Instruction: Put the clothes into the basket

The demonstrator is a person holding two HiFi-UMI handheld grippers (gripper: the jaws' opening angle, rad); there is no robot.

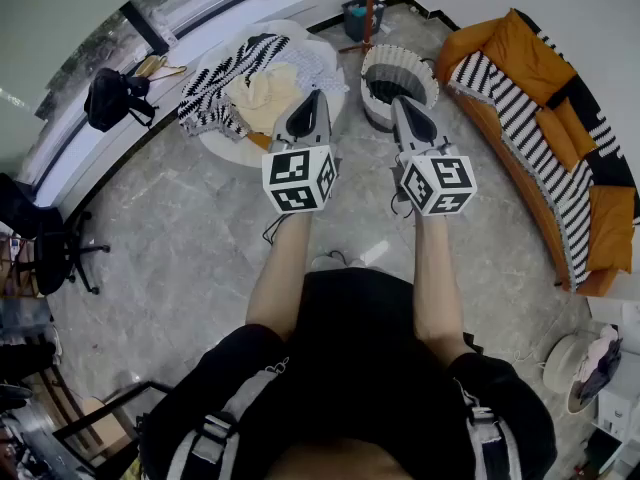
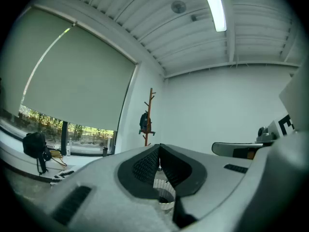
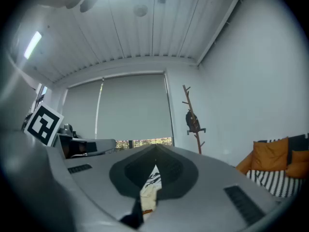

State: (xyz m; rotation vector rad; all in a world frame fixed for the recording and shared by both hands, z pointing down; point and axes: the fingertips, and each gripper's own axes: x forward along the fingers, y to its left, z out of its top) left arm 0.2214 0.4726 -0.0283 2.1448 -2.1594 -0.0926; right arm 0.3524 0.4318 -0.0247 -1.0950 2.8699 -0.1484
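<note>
We hold both claws out level above the marble floor (image 1: 180,238), forearms bare; the left claw (image 1: 318,96) has its jaws pressed together with nothing between them; the right claw (image 1: 397,101), alongside it and apart from it, is likewise closed and empty. Just beyond the left claw's tip, and spreading away to its left, the clothes (image 1: 250,78) lie heaped on a round white table (image 1: 222,146), black-and-white striped pieces around a cream one; just ahead of the right claw's tip, off to the right of the left claw, stands the ribbed white basket (image 1: 428,83), its inside dark; to the right of the right claw curves an orange sofa (image 1: 520,53); beyond the basket rises a wooden coat stand (image 1: 370,8).
</note>
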